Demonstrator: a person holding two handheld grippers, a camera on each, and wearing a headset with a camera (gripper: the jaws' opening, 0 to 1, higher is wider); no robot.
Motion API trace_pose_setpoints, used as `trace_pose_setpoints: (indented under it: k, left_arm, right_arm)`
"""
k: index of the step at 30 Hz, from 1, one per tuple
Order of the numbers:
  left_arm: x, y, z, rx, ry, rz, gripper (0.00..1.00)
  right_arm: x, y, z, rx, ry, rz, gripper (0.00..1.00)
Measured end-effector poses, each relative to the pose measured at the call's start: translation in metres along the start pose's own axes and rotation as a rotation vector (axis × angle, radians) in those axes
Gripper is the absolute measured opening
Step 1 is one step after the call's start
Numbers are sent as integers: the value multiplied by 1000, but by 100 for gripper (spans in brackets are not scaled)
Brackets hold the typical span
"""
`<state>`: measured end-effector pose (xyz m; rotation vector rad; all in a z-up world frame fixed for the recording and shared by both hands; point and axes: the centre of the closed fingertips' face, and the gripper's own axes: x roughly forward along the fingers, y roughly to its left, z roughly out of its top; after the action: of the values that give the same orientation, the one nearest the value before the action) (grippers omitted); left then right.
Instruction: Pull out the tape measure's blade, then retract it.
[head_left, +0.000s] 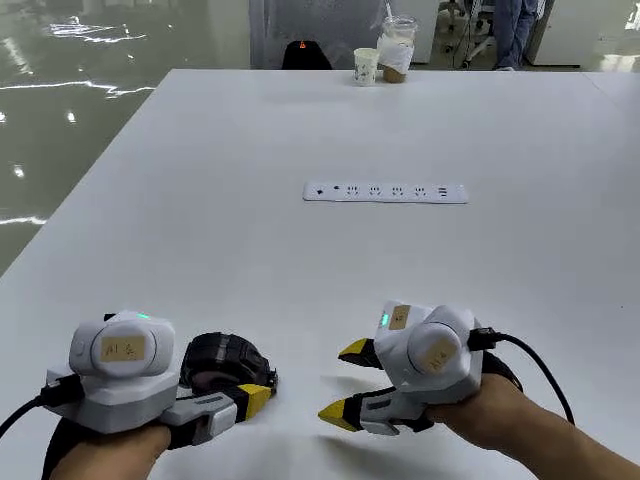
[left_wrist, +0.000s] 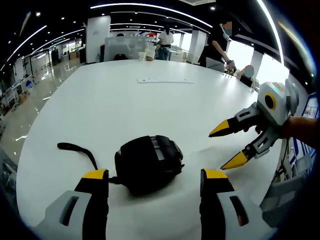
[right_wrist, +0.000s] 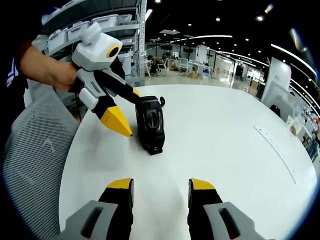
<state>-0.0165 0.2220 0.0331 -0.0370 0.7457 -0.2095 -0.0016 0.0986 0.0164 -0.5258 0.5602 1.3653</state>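
Observation:
A black tape measure (head_left: 226, 362) lies on the white table (head_left: 300, 260) near its front edge, blade retracted, with a black wrist strap (left_wrist: 75, 148) trailing from it. My left gripper (head_left: 240, 375) is open, its yellow-tipped jaws standing on either side of the tape measure (left_wrist: 149, 162) without visibly gripping it. In the right gripper view the left gripper (right_wrist: 129, 109) straddles the tape measure (right_wrist: 150, 122) from the left. My right gripper (head_left: 345, 382) is open and holds nothing, a short way to the right of the case. The right gripper (left_wrist: 225, 148) points toward the case in the left gripper view.
A white power strip (head_left: 385, 192) lies flat at mid-table. A paper cup (head_left: 367, 66) and a clear plastic cup (head_left: 397, 48) stand at the far edge. A grey mesh chair (right_wrist: 35, 165) sits by the table's near side. People (left_wrist: 217, 45) stand beyond the table.

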Motion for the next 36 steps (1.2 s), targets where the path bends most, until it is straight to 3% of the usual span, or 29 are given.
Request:
trace_pose_setpoints:
  k: [15, 26, 31, 36]
  left_arm:
    - [-12, -5, -3, 81, -53, -67, 76]
    - [-23, -13, 1, 136, -113, -122, 79]
    - [-26, -14, 0, 177, -122, -139, 80]
    - [-31, -17, 0, 177, -139, -166, 82]
  right_arm:
    - [-26, 1, -6, 70, -58, -72, 53]
    - [-50, 2, -8, 102, -107, -134, 60]
    - [-57, 4, -17, 128, -106, -152, 62]
    - [-65, 8, -23, 147, -113, -165, 63]
